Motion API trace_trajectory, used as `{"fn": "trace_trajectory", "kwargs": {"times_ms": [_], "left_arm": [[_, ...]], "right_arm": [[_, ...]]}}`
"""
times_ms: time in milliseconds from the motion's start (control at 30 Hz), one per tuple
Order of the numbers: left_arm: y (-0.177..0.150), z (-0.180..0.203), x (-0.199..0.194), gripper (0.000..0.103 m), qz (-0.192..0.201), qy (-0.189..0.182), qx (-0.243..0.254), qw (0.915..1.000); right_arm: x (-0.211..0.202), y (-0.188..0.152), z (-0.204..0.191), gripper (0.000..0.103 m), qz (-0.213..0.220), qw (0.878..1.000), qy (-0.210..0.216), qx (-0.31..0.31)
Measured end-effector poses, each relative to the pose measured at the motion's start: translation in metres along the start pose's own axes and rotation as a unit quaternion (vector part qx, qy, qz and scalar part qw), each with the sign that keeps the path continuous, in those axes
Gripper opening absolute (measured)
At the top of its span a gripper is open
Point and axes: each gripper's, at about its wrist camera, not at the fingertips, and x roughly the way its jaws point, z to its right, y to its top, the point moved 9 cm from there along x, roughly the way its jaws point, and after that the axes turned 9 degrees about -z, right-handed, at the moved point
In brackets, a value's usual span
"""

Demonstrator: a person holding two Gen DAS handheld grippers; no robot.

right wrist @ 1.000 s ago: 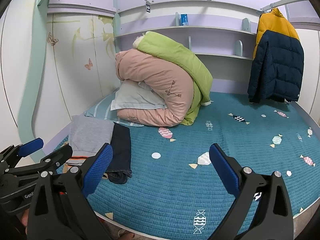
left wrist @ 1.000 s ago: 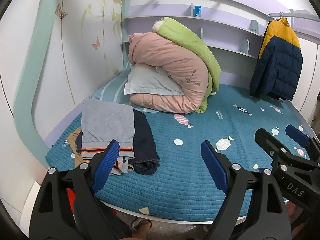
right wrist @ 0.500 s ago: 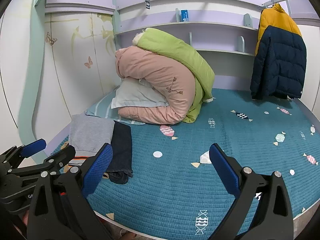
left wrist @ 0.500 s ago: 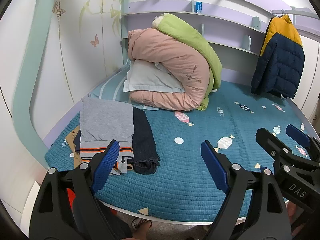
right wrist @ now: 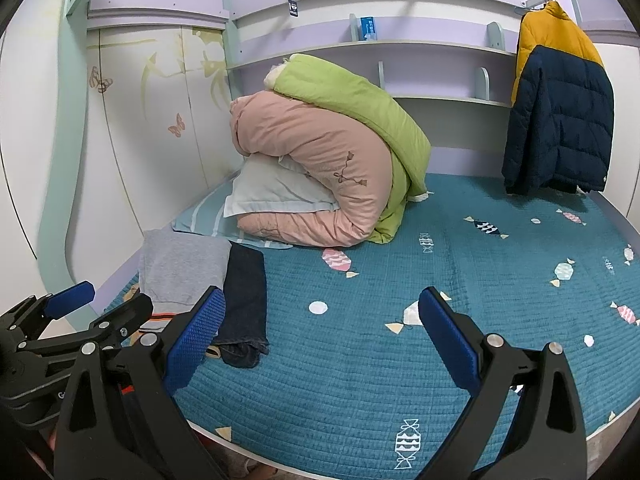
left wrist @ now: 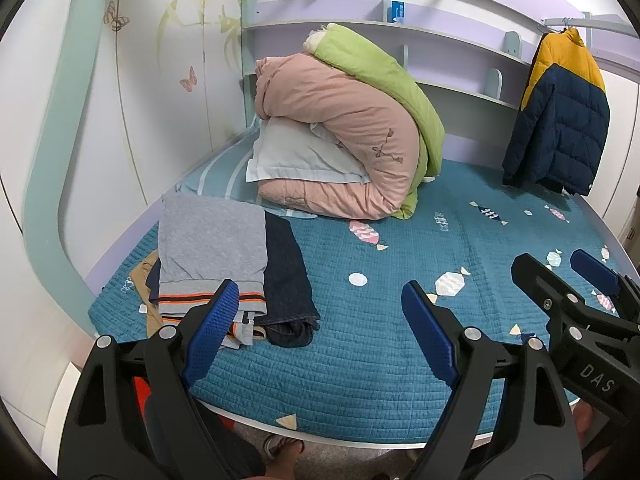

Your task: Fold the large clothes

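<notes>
The teal quilted bed cover printed with candy shapes [left wrist: 360, 344] spans the whole bed and serves as the reference surface. At its far end lies a rolled pink duvet [left wrist: 340, 148] with a lime-green quilt [left wrist: 380, 76] draped over it and a pale blue pillow [left wrist: 296, 156] tucked in its fold. A navy-and-yellow puffer jacket [left wrist: 560, 116] hangs above the cover's far right corner. On the cover's near left edge rests the pile of folded clothes: a grey sweatshirt with orange-striped hem [left wrist: 212, 248] on top, dark denim jeans [left wrist: 286, 280] just beside it. The left gripper [left wrist: 316, 328] and right gripper [right wrist: 320, 332] hover over the cover's near edge, jaws spread wide, holding nothing.
</notes>
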Motion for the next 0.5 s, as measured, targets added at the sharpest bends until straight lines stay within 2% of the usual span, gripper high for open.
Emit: {"fn": "trace_trajectory", "kwargs": {"times_ms": [500], "left_arm": [[0.0009, 0.0005, -0.0029, 0.084, 0.005, -0.002, 0.000, 1.0000]], "right_arm": [[-0.0023, 0.0010, -0.0010, 0.094, 0.005, 1.000, 0.000, 0.009]]}}
